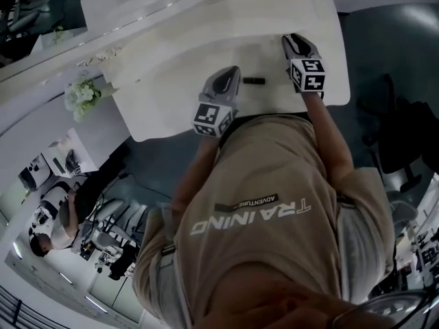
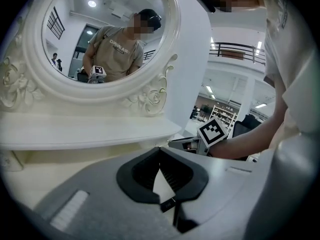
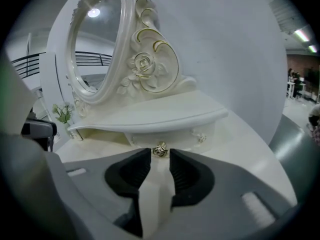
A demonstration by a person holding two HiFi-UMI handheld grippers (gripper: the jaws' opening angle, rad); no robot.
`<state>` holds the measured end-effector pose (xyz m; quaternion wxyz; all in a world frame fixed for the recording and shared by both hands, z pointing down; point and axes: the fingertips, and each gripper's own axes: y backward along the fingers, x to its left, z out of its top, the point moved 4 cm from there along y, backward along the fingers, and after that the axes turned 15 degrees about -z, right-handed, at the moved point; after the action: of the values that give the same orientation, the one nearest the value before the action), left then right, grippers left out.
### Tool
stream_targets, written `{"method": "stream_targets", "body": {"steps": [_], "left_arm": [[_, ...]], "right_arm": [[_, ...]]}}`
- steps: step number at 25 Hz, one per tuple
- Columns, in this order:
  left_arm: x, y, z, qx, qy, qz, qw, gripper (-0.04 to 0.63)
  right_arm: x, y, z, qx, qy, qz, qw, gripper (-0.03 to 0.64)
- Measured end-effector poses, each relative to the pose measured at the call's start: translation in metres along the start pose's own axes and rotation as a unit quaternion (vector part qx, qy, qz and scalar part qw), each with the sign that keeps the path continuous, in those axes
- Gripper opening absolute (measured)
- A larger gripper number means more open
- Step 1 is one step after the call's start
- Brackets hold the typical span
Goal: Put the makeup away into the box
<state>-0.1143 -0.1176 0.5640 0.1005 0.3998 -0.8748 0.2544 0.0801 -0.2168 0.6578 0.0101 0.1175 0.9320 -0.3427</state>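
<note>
A small black makeup stick [image 1: 254, 81] lies on the white vanity table [image 1: 171, 115], between my two grippers. My left gripper [image 1: 232, 72] hovers just left of it, and in the left gripper view its jaws [image 2: 160, 156] meet at the tips with nothing in them. My right gripper [image 1: 293, 41] is to the right of the stick and further in. In the right gripper view it [image 3: 160, 156] is open, and the gold rose knob [image 3: 160, 151] of a small drawer [image 3: 167, 134] under the vanity's shelf sits at the gap between the tips, untouched.
An oval mirror [image 2: 100, 39] in a carved white frame rises behind the shelf [image 3: 150, 116]. A small bunch of white flowers [image 1: 82, 96] stands at the table's left end. The table's front edge runs close to my body. A dark office chair [image 1: 405, 136] is on the right.
</note>
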Motion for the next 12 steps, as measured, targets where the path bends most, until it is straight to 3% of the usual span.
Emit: {"method": "stream_targets", "body": {"steps": [3, 12], "left_arm": [[0.0, 0.0, -0.004, 0.008, 0.003, 0.001, 1.0, -0.002], [-0.003, 0.0, -0.014, 0.025, 0.01, 0.004, 0.9996, -0.002]], "right_arm": [[0.002, -0.011, 0.005, -0.001, -0.015, -0.011, 1.0, 0.147], [0.004, -0.012, 0.005, -0.001, -0.03, -0.015, 0.999, 0.101]]}}
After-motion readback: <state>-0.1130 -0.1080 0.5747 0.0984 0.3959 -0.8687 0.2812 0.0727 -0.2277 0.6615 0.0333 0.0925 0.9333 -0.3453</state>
